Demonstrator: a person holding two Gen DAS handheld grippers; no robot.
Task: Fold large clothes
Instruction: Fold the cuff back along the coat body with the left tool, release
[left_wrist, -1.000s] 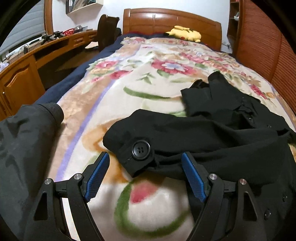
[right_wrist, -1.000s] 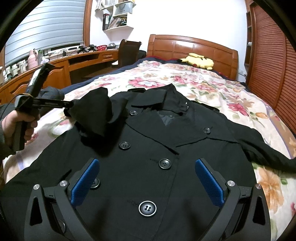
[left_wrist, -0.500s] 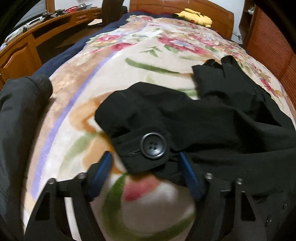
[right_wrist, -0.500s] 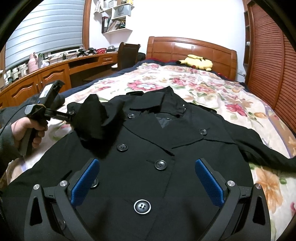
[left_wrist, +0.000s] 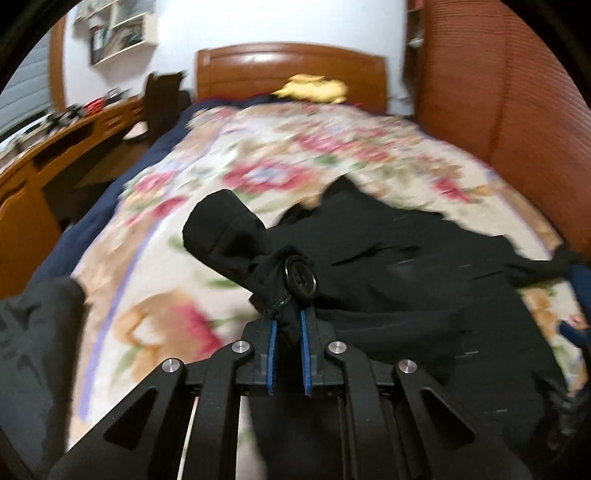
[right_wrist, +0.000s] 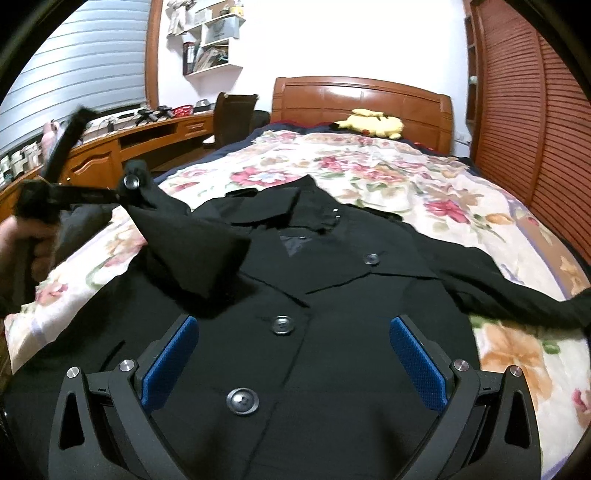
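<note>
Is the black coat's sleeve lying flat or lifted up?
Lifted: the left claw is pinching the sleeve cuff, raising it above the coat.

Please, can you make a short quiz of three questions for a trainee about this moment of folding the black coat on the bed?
1. True or false: the left gripper is shut on the sleeve cuff of the black coat.
2. The right gripper is: A) shut on a button, B) open above the coat front, C) holding the collar.
3. Fill in: the yellow plush toy lies near the wooden ______.

Key: 1 true; 2 B; 3 headboard.
</note>
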